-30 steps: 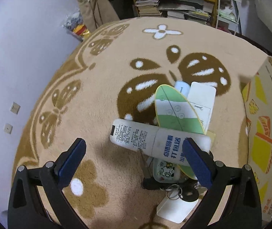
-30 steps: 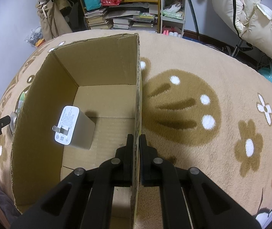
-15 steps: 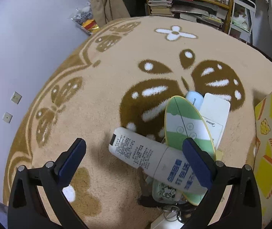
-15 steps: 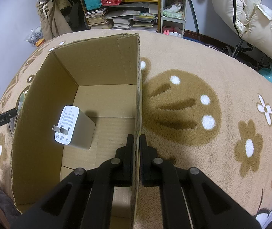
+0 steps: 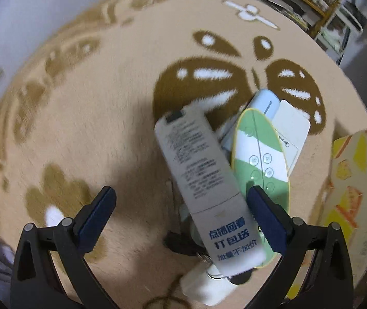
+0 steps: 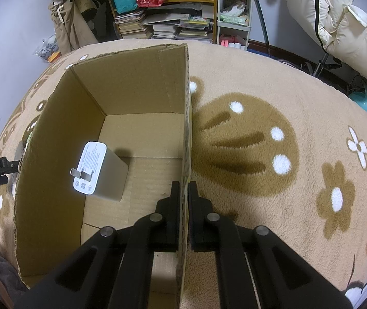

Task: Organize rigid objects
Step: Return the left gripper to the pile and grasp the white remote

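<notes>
Left wrist view: spread-open left gripper (image 5: 181,208) now nearer the more upright grey remote (image 5: 199,180); right gripper (image 6: 182,193) clamped on box wall (image 6: 186,128).

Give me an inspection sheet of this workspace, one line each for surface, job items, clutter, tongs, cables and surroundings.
Surface: beige carpet with brown flower and butterfly patterns.
Job's things: cardboard box standing open, white charger inside, prongs showing. Beside the box, a pile: grey remote on top, green-striped remote, white remote, pale blue case, keys partly hidden.
Clutter: nothing seen beyond the pile.
Tongs: left tongs open, straddling the grey remote, contact unclear; right tongs shut on the box's right wall.
Cables: some by the far wall, away from the work.
Surroundings: bookshelf with stacked books, white cart, cream bedding.
</notes>
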`<state>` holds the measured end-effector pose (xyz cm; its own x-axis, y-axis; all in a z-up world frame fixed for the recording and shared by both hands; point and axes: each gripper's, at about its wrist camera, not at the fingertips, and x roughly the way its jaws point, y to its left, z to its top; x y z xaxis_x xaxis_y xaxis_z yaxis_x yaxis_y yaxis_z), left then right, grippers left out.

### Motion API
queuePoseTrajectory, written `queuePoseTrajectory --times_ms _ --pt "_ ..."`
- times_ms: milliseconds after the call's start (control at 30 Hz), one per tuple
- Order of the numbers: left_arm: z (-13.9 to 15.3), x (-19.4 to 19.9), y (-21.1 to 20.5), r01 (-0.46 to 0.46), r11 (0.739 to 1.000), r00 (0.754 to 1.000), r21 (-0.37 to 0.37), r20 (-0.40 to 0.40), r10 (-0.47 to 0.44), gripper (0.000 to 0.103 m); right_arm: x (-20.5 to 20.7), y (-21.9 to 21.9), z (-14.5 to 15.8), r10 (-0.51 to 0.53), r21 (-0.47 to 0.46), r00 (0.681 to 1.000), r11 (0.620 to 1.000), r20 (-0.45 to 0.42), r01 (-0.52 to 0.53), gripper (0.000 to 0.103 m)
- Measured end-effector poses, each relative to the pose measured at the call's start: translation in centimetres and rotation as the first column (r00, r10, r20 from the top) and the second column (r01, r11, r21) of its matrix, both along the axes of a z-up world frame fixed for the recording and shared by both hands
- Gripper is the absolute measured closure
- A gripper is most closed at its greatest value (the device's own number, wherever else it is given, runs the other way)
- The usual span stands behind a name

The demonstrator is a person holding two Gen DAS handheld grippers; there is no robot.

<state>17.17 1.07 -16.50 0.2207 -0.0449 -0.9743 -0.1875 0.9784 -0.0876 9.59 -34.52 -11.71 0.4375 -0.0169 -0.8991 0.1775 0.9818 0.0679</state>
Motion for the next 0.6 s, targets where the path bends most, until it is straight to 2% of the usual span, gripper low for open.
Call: queuePoseTrajectory --times_ms 100,267,333,400,500,600 --pt "0.0 0.1 0.3 0.002 0.999 1.0 -0.033 0.012 -0.001 0.007 0.0 0.0 0.0 0.001 -0.001 1.0 1.0 0.0 -0.001 0.096" --pt "0.8 0.4 -0.9 0.04 0.994 0.995 0.1 0.082 -0.048 0.008 0.0 0.0 0.0 0.0 0.0 1.0 1.0 0.0 0.0 0.096" --pt "0.9 0.5 -1.3 0.067 0.992 0.993 0.109 0.091 -0.078 0.015 0.0 0.0 0.0 0.001 -0.001 1.0 1.0 0.0 -0.001 0.096" --pt "0.9 0.8 -1.1 0.072 0.996 0.994 0.06 0.075 -0.076 0.021 0.0 0.0 0.0 0.001 -0.001 1.0 1.0 0.0 -0.001 0.096" --pt "0.3 1.0 0.4 0.004 0.998 1.0 -0.063 0.014 -0.003 0.022 0.0 0.0 0.0 0.0 0.0 1.0 1.0 0.0 0.0 0.096" --pt "0.0 0.7 0.8 -0.005 0.993 1.0 -0.116 0.007 0.006 0.03 0.0 0.0 0.0 0.001 -0.002 1.0 1.0 0.0 -0.001 0.096"
